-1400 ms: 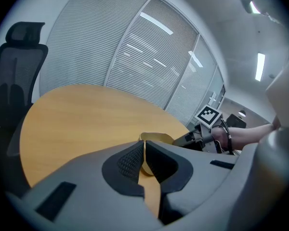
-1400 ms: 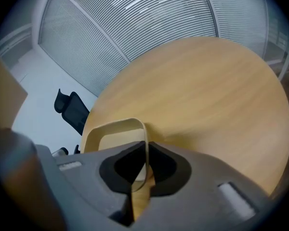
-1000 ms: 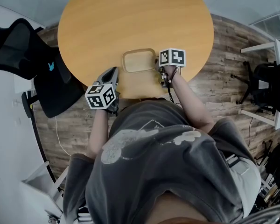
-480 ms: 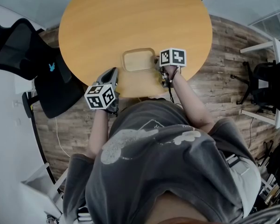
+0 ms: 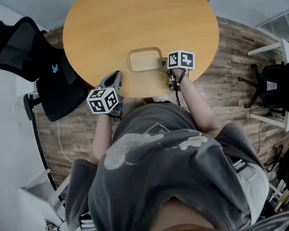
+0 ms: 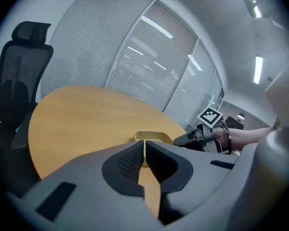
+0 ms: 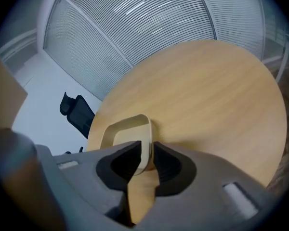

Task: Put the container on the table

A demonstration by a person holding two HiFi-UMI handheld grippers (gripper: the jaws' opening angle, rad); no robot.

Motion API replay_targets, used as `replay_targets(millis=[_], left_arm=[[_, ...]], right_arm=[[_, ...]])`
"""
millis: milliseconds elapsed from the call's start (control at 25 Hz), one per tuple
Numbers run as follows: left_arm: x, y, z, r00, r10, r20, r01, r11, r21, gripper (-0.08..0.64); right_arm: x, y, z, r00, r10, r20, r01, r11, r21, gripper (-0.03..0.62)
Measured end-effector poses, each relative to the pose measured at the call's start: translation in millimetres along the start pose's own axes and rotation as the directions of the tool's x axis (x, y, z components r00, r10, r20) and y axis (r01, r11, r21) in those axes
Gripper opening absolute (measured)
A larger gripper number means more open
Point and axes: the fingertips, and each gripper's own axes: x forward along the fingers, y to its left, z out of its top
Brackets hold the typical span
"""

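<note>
Nearest my body, my left gripper [image 5: 118,74] hangs at the near edge of the tabletop [image 5: 135,13] with its jaws pressed together on nothing. In its own view the pads meet, and the container [image 6: 154,136] shows just beyond them, ahead and a little to the right, not touching.

My right gripper [image 7: 144,159] is the one doing the work. Its jaws are closed down onto one wall of the container [image 7: 127,131], one pad inside the rim and one outside. From the head view, that is the container's right end wall. The long axis of the container [image 5: 144,59] runs left from my right gripper [image 5: 164,65], across in front of me.

The container sits over the near part of the tabletop, a little in from the edge. I cannot tell whether its base is down on the wood or just above it. I judge the move left is a short lowering and then a release. Beyond it the tabletop runs on bare.
</note>
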Motion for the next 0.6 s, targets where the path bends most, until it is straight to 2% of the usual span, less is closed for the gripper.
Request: replay_targets(millis=[200, 600], left_arm=[[-10.0, 3.8, -6.0, 1.0, -0.007, 0.003, 0.007, 1.0, -0.014, 0.009], [-30.5, 0.3, -23.2, 0.999, -0.037, -0.002, 0.037, 0.999, -0.004, 0.009]], right_arm=[[-7.5, 4.4, -5.0, 1.0, -0.014, 0.027, 0.014, 1.0, -0.011, 0.078], [-27.3, -2.9, -28.4, 0.996, -0.047, 0.069, 0.045, 0.999, 0.03, 0.078]])
